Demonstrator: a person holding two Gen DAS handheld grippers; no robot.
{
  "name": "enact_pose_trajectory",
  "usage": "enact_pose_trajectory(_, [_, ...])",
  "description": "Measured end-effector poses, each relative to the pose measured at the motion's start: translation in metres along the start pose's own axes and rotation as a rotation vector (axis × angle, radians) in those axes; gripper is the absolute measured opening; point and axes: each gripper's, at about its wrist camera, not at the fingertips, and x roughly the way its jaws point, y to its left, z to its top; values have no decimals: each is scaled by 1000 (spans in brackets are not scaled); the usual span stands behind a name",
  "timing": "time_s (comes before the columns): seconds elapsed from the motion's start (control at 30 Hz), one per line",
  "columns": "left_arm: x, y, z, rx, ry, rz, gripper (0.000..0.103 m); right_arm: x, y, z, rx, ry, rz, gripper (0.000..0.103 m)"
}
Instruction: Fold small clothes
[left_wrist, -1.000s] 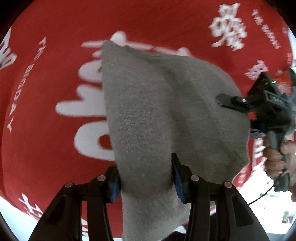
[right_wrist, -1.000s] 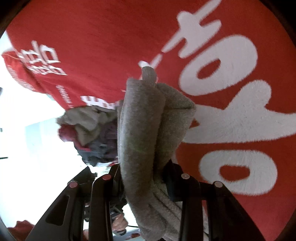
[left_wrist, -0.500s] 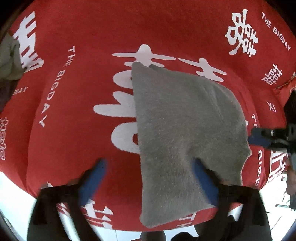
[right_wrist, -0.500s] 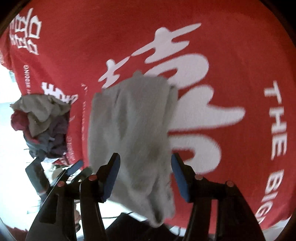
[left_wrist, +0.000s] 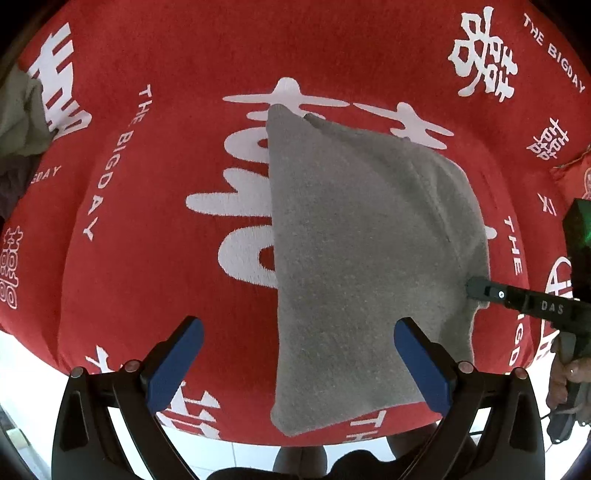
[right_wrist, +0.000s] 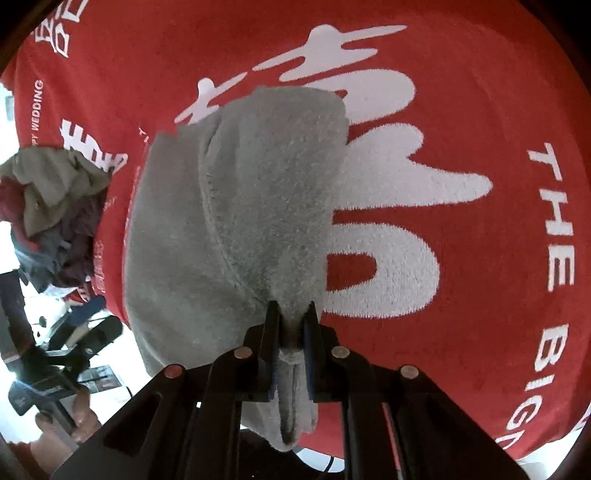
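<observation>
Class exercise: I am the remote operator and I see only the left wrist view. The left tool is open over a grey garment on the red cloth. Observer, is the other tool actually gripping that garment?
Observer: Yes. In the right wrist view the right tool is shut on a pinched edge of the grey garment.
Operator: How does the garment look from that side?
Observer: Folded over itself, with layered edges and a stitched seam showing.
Operator: I see an olive scrap at my far left. What is it?
Observer: Part of a pile of unfolded clothes, olive, maroon and dark pieces, at the edge of the red cloth.
</observation>
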Motion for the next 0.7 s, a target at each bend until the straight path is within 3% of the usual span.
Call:
enact_pose_trajectory(0.13, [-7, -5, -2, 19, 13, 41, 103, -15, 1, -10, 14, 1, -49, 18])
enact_pose_trajectory(0.37, [-32, -8, -1, 0, 21, 42, 103, -58, 16, -20, 48, -12, -132, 21])
enact_pose_trajectory(0.5, [-49, -10, 0, -4, 30, 47, 103, -80, 42, -25, 15, -29, -159, 54])
enact_pose_trajectory(0.7, [-75, -16, 1, 11, 42, 68, 103, -102, 85, -34, -29, -34, -194, 73])
